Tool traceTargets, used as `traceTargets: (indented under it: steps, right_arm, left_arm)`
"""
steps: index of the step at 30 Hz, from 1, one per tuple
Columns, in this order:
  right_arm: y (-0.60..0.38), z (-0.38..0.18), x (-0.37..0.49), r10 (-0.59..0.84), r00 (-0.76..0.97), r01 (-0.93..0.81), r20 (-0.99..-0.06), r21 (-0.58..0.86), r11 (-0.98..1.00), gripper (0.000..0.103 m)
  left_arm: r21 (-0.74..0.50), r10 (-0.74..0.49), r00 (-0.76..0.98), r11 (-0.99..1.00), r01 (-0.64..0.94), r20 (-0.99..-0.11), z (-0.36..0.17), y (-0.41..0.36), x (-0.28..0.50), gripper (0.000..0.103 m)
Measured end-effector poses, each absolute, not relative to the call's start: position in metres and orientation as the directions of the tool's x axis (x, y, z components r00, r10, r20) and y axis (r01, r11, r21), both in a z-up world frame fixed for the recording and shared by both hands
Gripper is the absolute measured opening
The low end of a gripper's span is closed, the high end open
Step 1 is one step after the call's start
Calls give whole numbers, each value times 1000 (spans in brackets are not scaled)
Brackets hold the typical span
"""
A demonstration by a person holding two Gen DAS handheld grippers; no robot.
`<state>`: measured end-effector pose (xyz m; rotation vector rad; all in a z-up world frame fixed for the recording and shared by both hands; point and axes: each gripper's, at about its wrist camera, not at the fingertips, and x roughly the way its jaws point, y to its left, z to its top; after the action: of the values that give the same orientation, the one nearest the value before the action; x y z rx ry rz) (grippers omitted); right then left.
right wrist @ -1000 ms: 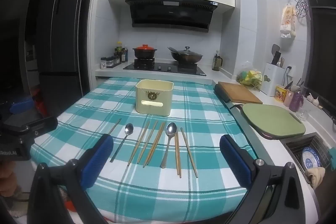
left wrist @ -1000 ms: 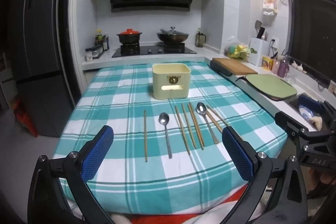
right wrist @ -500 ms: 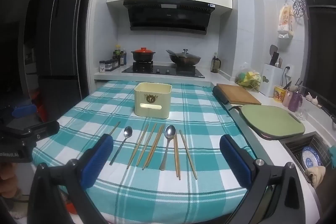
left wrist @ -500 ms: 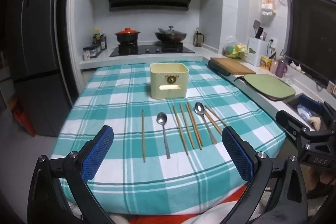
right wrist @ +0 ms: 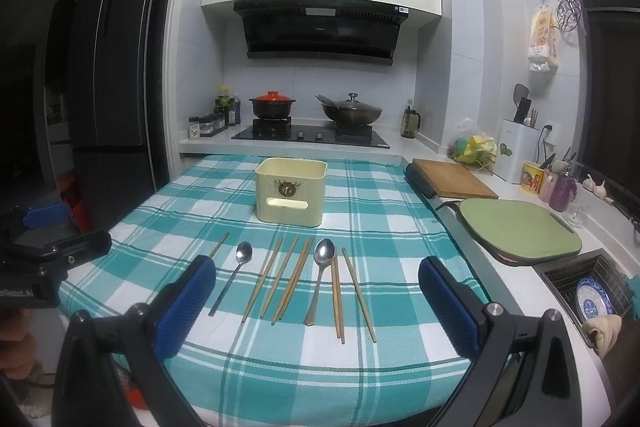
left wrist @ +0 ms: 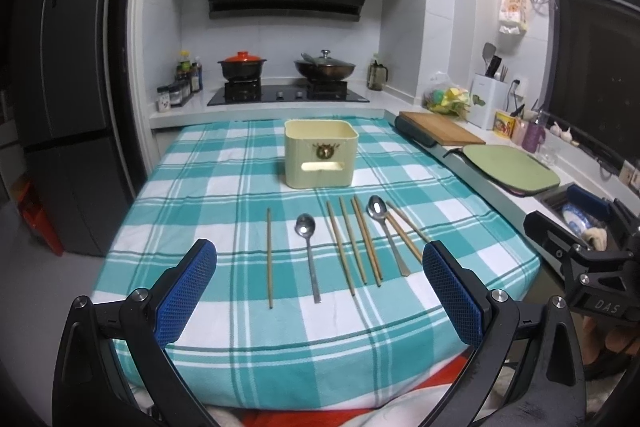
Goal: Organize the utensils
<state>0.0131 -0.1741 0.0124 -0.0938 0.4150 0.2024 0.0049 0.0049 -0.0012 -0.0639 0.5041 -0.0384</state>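
cream bin (left wrist: 320, 157) on checked cloth (left wrist: 200, 187), interior unseen; left gripper (left wrist: 320, 289) and right gripper (right wrist: 318, 301) agape, empty.

We read "DAS" on the black body of the right gripper (left wrist: 600, 259) in the left wrist view. The left gripper (right wrist: 40, 267) carries white lettering cut off at the frame edge, not readable in full.

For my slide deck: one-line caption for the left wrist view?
Open left gripper faces spoons and chopsticks laid before a cream holder on a checked tablecloth.
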Motion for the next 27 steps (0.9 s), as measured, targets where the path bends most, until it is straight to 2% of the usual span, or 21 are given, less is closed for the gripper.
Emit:
traceTargets:
  steps: [27]
  right_arm:
    - [-177, 9, 17, 175, 895, -209, -410, -39, 977, 103]
  left_arm:
    - [-91, -46, 874, 996, 2, -484, -3, 10, 11, 103]
